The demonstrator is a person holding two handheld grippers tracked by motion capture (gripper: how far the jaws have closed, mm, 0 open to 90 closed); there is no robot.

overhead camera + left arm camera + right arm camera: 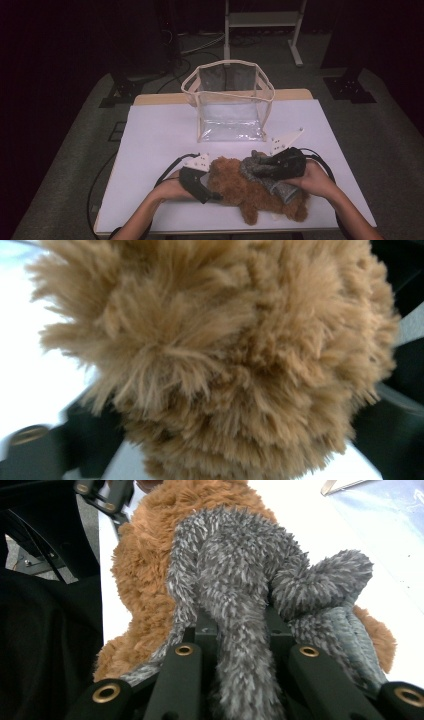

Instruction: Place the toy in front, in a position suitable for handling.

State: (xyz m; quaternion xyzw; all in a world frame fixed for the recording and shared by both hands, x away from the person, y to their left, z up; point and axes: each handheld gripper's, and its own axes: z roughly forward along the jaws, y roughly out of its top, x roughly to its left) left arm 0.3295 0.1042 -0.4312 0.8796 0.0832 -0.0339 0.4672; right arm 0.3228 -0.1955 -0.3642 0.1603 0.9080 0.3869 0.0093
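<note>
1. High view: A shaggy brown plush toy point(250, 192) lies on its side near the front edge of a white-topped table point(160, 135), a fuzzy grey garment point(262, 172) draped over its middle. The left gripper point(212, 192) sits at the toy's round head, the right gripper point(260, 167) over the grey cloth; each is held in a bare hand. Behind them stands an upright clear plastic bag point(231, 102) with cream trim, open at the top. The room beyond is dark, with grey carpet, cables and a metal stand's legs.

2. Left gripper view: Long, tufted tan fur point(235, 360) crowds the lens, out of focus. Black jaw parts flank it low on both sides, apart; whether their pads press the fur cannot be told, though they appear to stand clear.

3. Right gripper view: The jaws are clamped together on a strip of the grey garment point(240, 605), a speckled, chenille-like knit with a ribbed band at right. Brown fur point(145, 560) spreads beneath it on the white tabletop point(300, 515).
</note>
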